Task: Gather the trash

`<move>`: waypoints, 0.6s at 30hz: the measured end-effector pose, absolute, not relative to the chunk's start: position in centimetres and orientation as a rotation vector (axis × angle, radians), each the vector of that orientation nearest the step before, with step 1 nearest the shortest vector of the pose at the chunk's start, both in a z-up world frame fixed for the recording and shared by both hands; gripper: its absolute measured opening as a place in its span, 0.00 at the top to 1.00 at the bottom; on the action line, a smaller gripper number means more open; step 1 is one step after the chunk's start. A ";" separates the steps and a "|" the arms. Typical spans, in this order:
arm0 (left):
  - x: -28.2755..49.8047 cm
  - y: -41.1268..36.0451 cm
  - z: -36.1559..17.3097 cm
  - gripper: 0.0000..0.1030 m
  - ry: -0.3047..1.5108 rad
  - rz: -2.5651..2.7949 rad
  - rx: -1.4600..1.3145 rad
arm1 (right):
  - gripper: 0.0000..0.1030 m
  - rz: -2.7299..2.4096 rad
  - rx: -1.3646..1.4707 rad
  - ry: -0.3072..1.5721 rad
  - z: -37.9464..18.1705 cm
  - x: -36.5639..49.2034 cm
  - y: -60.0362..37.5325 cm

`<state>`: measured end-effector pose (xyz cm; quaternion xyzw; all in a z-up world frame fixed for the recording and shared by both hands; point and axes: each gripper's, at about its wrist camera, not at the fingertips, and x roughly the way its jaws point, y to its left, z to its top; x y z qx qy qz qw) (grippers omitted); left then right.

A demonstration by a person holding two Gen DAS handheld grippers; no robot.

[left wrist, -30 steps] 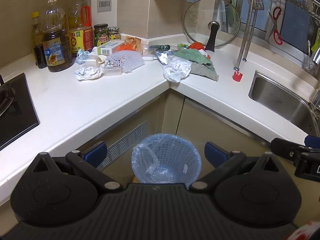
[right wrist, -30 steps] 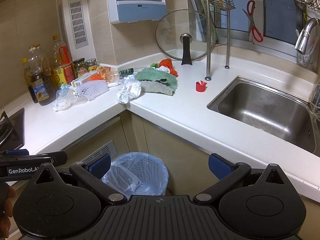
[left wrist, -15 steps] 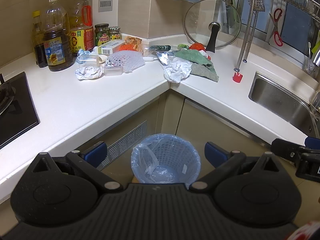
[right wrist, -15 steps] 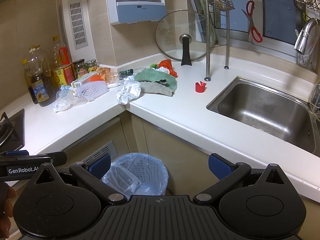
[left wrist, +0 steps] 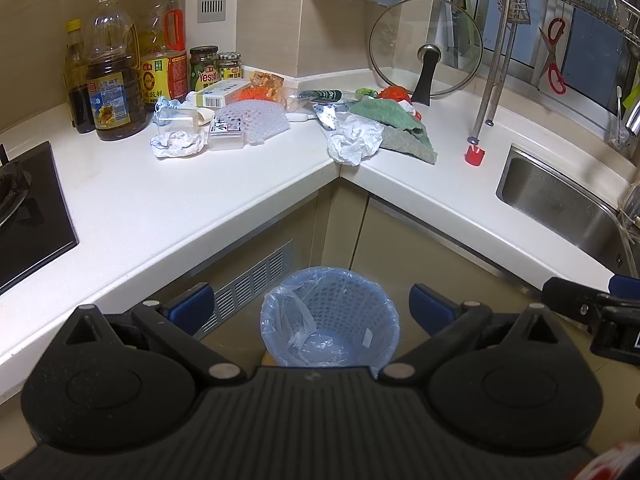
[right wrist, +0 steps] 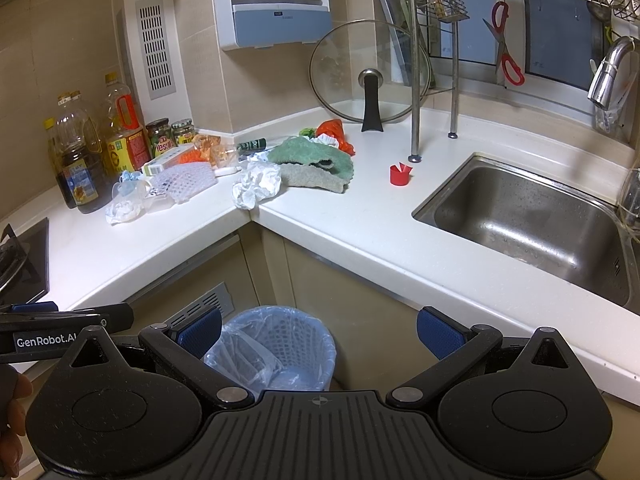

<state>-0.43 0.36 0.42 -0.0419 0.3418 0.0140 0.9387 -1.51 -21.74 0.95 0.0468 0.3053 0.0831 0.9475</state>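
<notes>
Crumpled white paper (left wrist: 354, 140) and other litter sit at the white counter's (left wrist: 168, 200) inner corner. Below, a blue lined bin (left wrist: 330, 320) stands on the floor. Left gripper (left wrist: 310, 306) and right gripper (right wrist: 320, 330) hover above it, both spread wide, holding nothing.

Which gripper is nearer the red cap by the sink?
Right. The right gripper sits on the sink side of the red cap; the left gripper is farther off, toward the stove.
</notes>
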 end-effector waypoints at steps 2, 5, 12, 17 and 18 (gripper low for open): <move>-0.4 0.4 0.4 0.00 0.699 0.028 -0.087 | 0.00 0.170 0.095 0.621 1.0 -1.5 -21.7; -0.4 0.4 0.4 0.00 0.697 0.029 -0.086 | 0.00 0.169 0.095 0.621 1.0 -1.5 -21.7; -0.5 0.5 0.3 0.00 0.698 0.031 -0.094 | 0.00 0.169 0.095 0.621 1.1 -1.6 -21.6; -0.6 0.5 0.3 0.00 0.697 0.031 -0.095 | 0.00 0.168 0.094 0.621 1.1 -1.5 -21.5; -0.6 0.5 0.3 0.00 0.698 0.032 -0.094 | 0.00 0.168 0.094 0.620 1.2 -1.6 -21.5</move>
